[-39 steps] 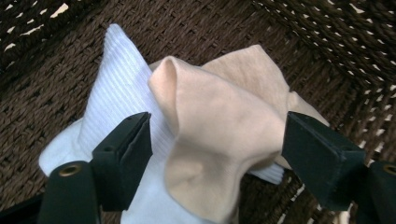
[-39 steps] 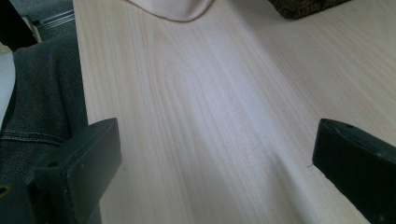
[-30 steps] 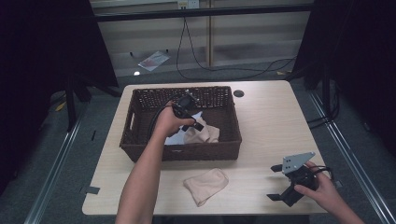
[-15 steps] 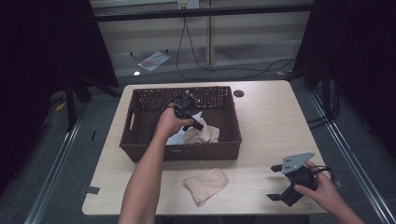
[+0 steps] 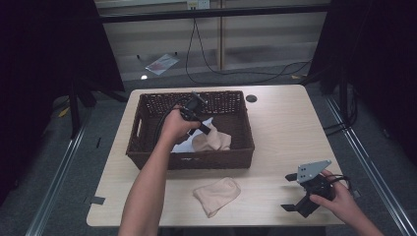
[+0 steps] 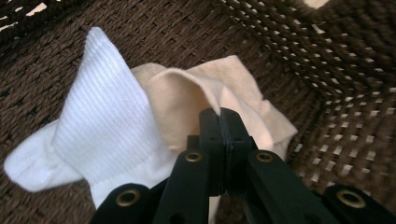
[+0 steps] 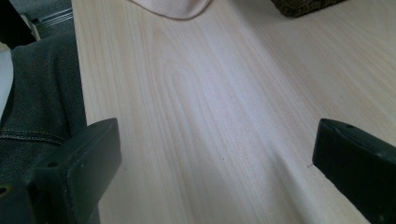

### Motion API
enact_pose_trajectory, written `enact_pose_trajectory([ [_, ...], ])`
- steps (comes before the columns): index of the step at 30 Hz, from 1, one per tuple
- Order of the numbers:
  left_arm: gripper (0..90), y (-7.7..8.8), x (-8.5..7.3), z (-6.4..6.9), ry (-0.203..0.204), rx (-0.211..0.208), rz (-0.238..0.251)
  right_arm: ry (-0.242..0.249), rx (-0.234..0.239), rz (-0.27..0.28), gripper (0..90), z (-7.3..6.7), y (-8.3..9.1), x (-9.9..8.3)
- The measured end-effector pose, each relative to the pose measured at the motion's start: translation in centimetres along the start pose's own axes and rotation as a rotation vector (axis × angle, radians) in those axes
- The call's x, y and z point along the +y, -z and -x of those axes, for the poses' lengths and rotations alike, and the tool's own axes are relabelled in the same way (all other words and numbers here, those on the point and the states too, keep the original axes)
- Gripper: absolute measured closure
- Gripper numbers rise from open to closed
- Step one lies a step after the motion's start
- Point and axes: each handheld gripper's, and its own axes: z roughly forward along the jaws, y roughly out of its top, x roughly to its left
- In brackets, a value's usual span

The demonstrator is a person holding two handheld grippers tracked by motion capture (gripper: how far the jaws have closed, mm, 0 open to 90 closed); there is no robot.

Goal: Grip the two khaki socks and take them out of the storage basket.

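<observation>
Fingers of left gripper (image 6: 223,122) just closed, pinching beige sock (image 6: 187,100) beside white sock (image 6: 100,123) inside wicker basket (image 5: 147,156), right gripper (image 5: 293,192) spread wide, resting at table's (image 5: 285,128) near right corner.

Overhead light is brightening the table (image 5: 275,128) while the left and right surroundings are sitting in darkness, and the close jaws are blurring in both gripper views.

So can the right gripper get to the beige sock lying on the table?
Probably yes. The right gripper sits open on the table, and bare wood lies between it and the beige sock, with nothing in the way.
</observation>
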Motion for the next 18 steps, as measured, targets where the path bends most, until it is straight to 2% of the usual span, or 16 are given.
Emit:
enact_pose_trajectory([
  [8, 89.2, 2.9, 0.7, 1.5, -0.015, -0.004, 0.025, 0.003, 0.001, -0.002, 0.9, 0.0, 0.0, 0.0],
  [12, 89.1, 4.0, 0.8, 1.9, -0.001, -0.010, 0.040, 0.002, 0.002, 0.002, 1.0, 0.0, 0.0, 0.0],
  [18, 89.1, 6.0, 1.0, 2.5, -0.010, 0.004, 0.052, 0.002, 0.004, 0.002, 1.0, 0.0, 0.1, 0.0],
])
